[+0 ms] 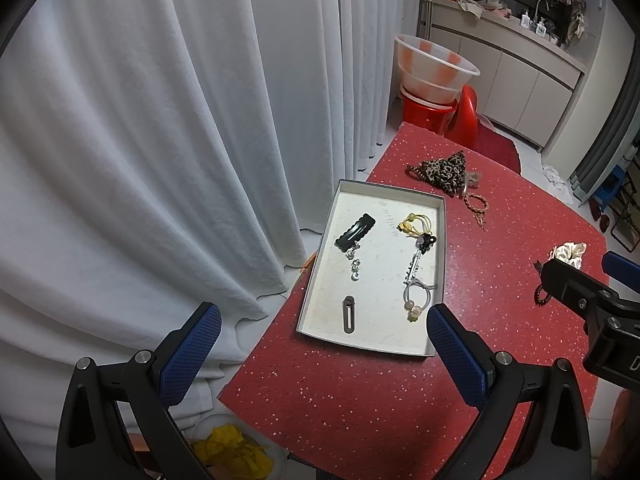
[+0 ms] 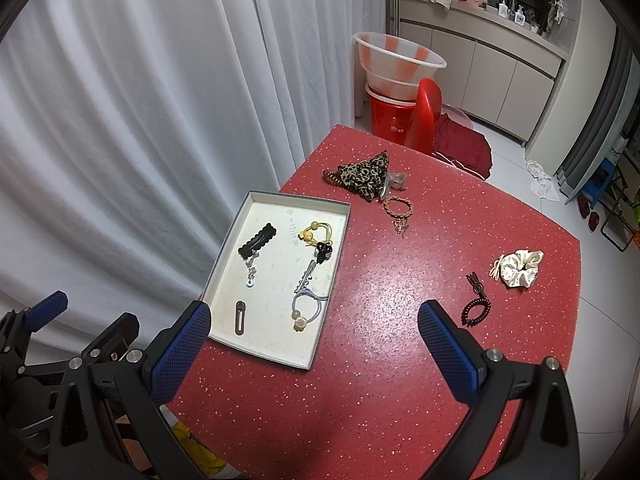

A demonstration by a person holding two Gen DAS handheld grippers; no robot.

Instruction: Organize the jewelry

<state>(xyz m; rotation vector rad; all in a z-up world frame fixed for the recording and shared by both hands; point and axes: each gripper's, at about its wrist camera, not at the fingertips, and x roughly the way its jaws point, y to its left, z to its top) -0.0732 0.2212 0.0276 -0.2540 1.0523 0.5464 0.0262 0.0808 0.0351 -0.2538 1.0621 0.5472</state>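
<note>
Right gripper: held wide apart, empty, poised above near edge of red table. Left gripper: likewise spread wide, nothing between pads, stationed over near left corner of tray. Both probably kept high and back to keep whole layout in sight before a pick.

Nearest loose item to right gripper: dark beaded hair tie, just beyond and right of right finger. Small dark clip just behind it. Cream scrunchie farther right, pink ties touching its left side. Braided bracelet and leopard-print scrunchie well ahead, near far edge.

Already sorted in tray: black snap clip and small chain at left; yellow tie, silver clip and grey tie in a column at right; slim brown clip near front. Grouped by kind, apparently, leaving centre free for remaining pieces.
</note>
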